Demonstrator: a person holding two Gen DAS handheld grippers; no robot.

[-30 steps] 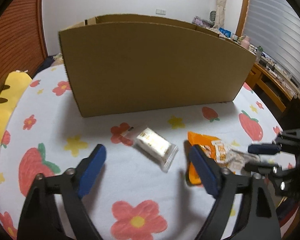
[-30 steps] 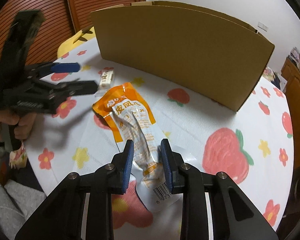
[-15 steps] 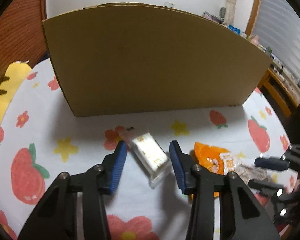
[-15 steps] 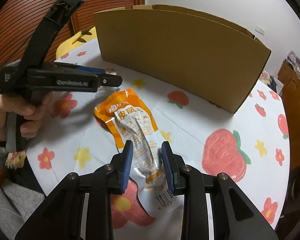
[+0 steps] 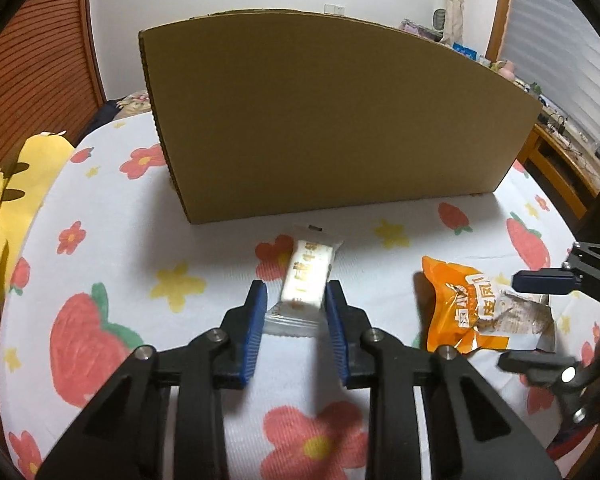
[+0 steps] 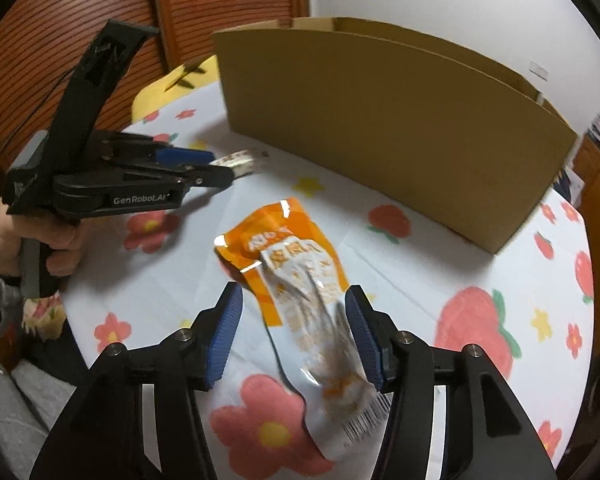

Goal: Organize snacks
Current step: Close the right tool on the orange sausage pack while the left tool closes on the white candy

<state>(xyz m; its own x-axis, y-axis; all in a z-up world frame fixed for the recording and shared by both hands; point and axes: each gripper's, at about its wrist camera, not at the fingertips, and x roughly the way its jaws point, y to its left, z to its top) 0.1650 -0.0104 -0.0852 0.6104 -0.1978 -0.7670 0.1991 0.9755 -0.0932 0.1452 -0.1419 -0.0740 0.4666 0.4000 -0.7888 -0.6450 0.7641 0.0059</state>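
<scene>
Clearly "GenRobot.AI" on left gripper (image 6: 220, 168), orange snack pouch (image 6: 296, 276) barcoded, print blurred

The left black two-finger gripper with blue ribbed pads (image 5: 296, 300) points down and forward, its jaws having just been closing, now pinched on the near end of a small white wrapped snack bar (image 5: 306, 274). The right black gripper with blue pads (image 6: 294, 316) has just been opening; an orange-and-white foil snack pouch (image 6: 300, 292) lies loose between its spread jaws. A bare hand (image 6: 52, 240) grips the left handle
</scene>
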